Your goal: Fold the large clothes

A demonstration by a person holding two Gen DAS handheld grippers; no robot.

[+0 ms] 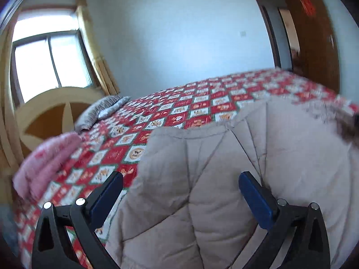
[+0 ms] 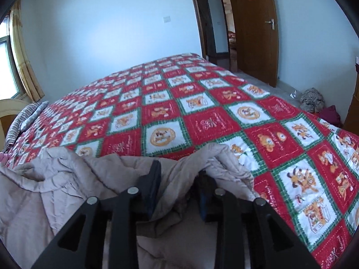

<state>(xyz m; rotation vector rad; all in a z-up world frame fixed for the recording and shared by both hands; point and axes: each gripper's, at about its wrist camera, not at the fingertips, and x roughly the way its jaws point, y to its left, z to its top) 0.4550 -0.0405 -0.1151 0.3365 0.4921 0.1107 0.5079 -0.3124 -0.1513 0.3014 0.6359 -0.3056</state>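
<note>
a big puffy beige quilted coat (image 1: 224,179) lay on a bed with a red, white and green checked cartoon bedspread (image 2: 202,112). the coat sat at the near edge of the bed, close to both cameras.

the left gripper (image 1: 180,192) was wide open. its two blue-padded fingers (image 1: 255,199) stood far apart, with the puffy coat spread between them. one finger hung over the bedspread beside the coat's edge and the other was over the coat. it had hold of nothing.

the right gripper (image 2: 179,190) was nearly closed. its fingers pinched a bunched-up fold of the beige coat between them (the cloth puffed up around the black fingers (image 2: 152,183), so one pad was mostly hidden).

in the left view, a fuzzy pink folded cloth (image 1: 44,161) lay at the left edge of the bed, and a grey striped pillow (image 1: 101,112) rested farther back near a tan wooden headboard (image 1: 51,116). a window (image 1: 49,62) was bright behind it. in the right view, a brown wooden door (image 2: 253,29) stood open past the bed, and a grey heap of cloth (image 2: 311,99) sat on the floor beside it.
</note>
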